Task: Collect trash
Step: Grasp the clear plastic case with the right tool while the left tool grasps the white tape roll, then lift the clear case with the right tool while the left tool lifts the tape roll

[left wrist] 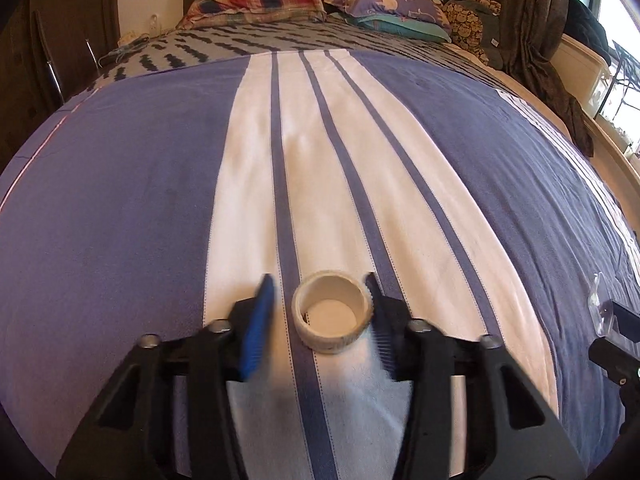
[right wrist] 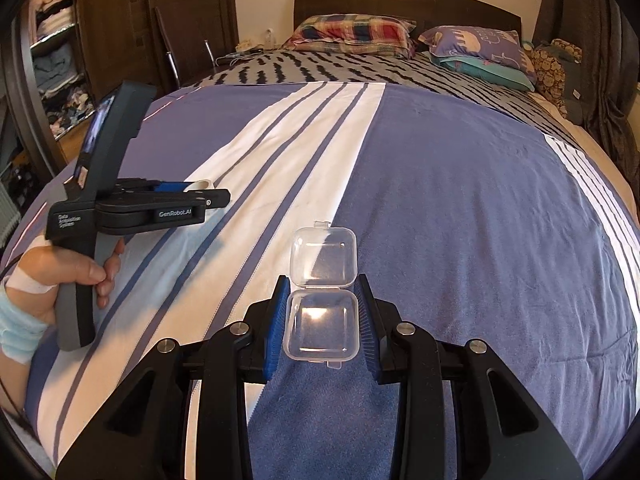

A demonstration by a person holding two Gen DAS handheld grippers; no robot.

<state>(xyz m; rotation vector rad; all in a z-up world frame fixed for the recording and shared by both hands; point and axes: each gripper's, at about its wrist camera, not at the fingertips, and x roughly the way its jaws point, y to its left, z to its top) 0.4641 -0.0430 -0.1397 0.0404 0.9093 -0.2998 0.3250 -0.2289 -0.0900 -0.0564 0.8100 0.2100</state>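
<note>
While the right gripper [right wrist: 322,312] clamps an open clear plastic box [right wrist: 322,300] above the striped bedspread [left wrist: 440,184], left gripper [left wrist: 320,300] astride a tape roll [left wrist: 332,312] — right pad touching, left pad apart.

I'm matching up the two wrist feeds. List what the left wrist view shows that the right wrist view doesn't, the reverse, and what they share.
Only left wrist: the tape roll's open centre, seen between the left gripper's pads.
Only right wrist: the hand holding the left gripper, and wardrobe shelves.
Both: clear plastic box in the right gripper, striped blanket, pillows.
</note>
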